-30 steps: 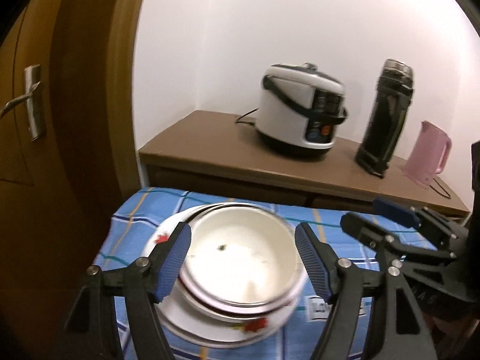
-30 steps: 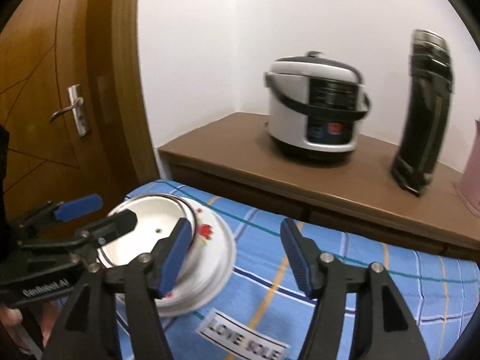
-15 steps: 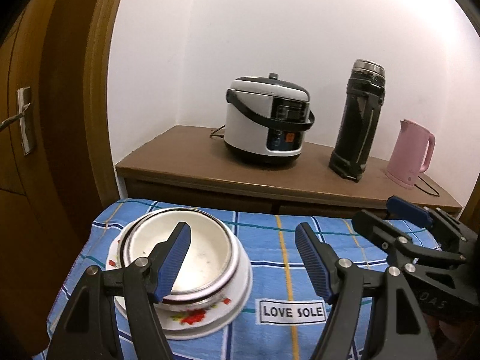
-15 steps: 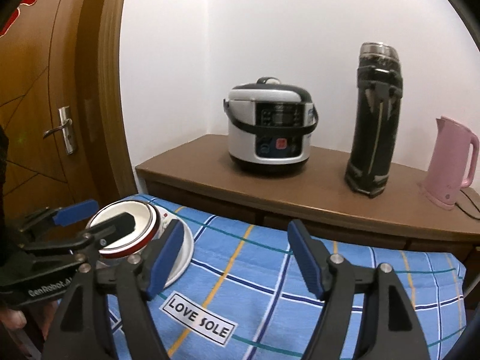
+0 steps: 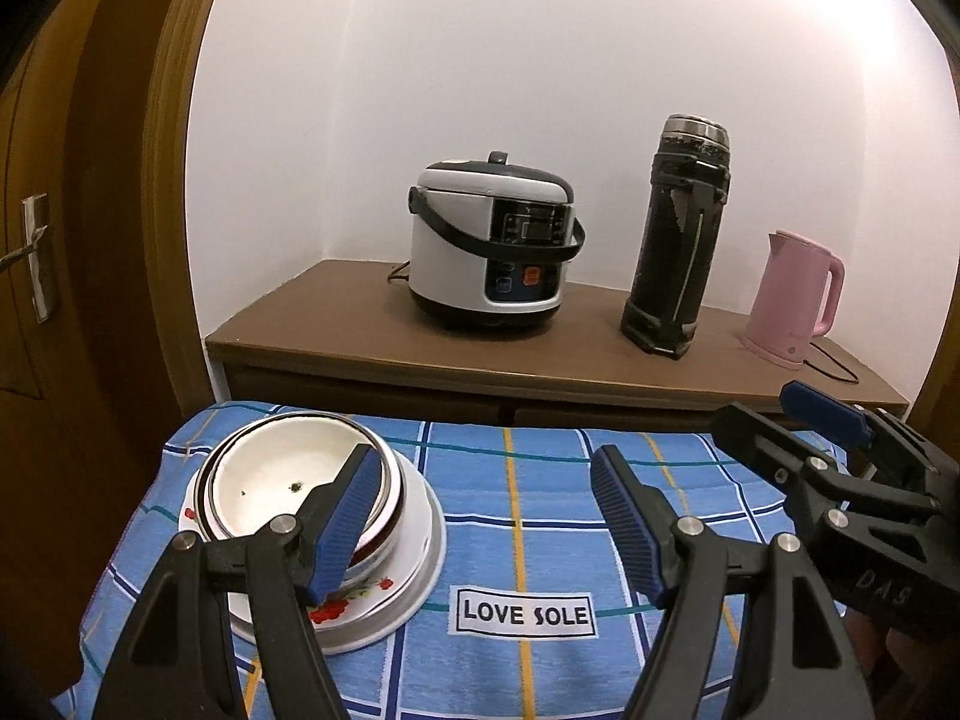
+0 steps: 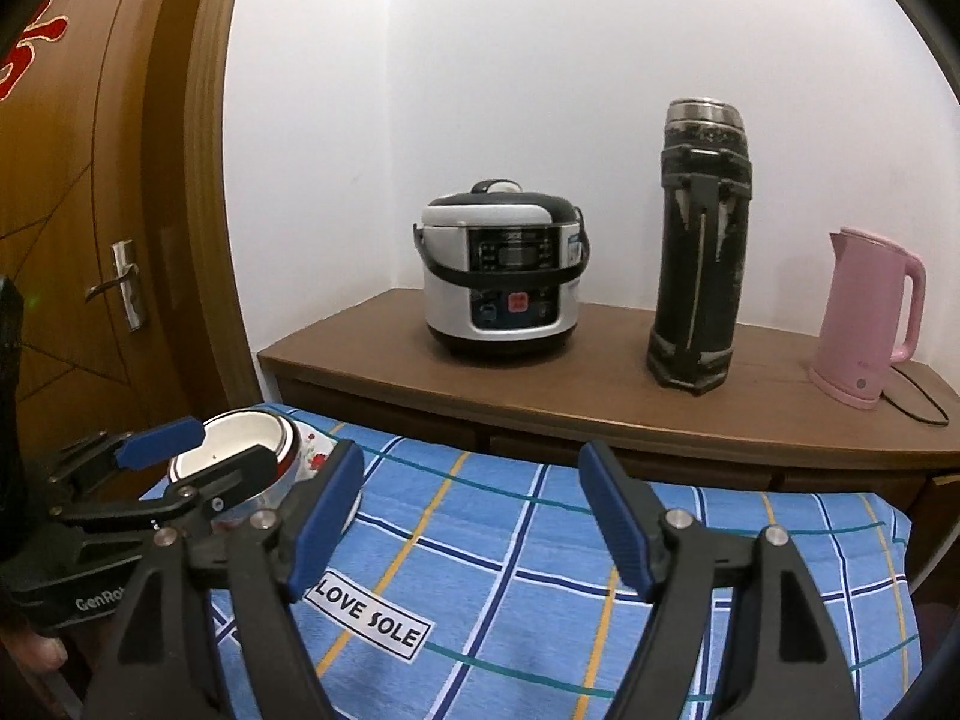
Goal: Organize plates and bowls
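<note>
Covering the table, a blue checked cloth (image 5: 540, 504) carries stacked bowls (image 5: 288, 486); both tongs (image 5: 480, 525) (image 6: 471, 516) gape empty, right freshly widened.

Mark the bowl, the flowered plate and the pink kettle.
bowl (image 5: 270, 486), left wrist view, white inside floor.
flowered plate (image 5: 414, 570), left wrist view, bare right rim.
pink kettle (image 6: 858, 312), right wrist view, middle of its body.
</note>
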Tool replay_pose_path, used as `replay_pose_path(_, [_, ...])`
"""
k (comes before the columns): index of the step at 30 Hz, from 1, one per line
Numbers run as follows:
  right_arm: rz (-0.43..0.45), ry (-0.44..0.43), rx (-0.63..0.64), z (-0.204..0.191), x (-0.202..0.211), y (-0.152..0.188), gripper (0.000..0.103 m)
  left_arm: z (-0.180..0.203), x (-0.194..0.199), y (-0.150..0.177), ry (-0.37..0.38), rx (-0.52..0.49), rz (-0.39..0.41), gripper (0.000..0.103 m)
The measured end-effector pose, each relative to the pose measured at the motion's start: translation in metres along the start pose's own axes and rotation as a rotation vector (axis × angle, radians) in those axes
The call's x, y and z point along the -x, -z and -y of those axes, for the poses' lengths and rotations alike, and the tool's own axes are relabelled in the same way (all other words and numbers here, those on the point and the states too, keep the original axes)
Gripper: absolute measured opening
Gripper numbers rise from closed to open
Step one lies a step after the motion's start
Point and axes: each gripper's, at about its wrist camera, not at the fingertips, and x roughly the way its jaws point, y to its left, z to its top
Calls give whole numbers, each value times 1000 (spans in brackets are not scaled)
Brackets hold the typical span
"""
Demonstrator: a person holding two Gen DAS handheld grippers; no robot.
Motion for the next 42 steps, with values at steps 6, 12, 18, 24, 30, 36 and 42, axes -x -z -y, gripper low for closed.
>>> replay_pose_path(6, [16,5,3,2,10,-2,78,7,3,0,3,-11,0,74])
replay_pose_path(12, [26,10,7,4,18,-5,80,11,6,0,9,-12,0,74])
replay_pose_path(18, [38,12,3,6,25,-6,80,16,10,-1,12,-27,-4,74])
replay_pose_path(24, [57,24,7,8,33,-8,81,20,14,-2,9,-38,-3,74])
replay_pose_path(30, [79,42,12,10,41,-11,83,22,17,-5,11,-44,-4,74])
replay_pose_path(36, [81,50,13,10,44,-10,84,24,16,-6,13,-56,-7,74])
replay_pose_path(42, [78,53,4,14,46,-8,84,24,15,-5,-12,-56,7,74])
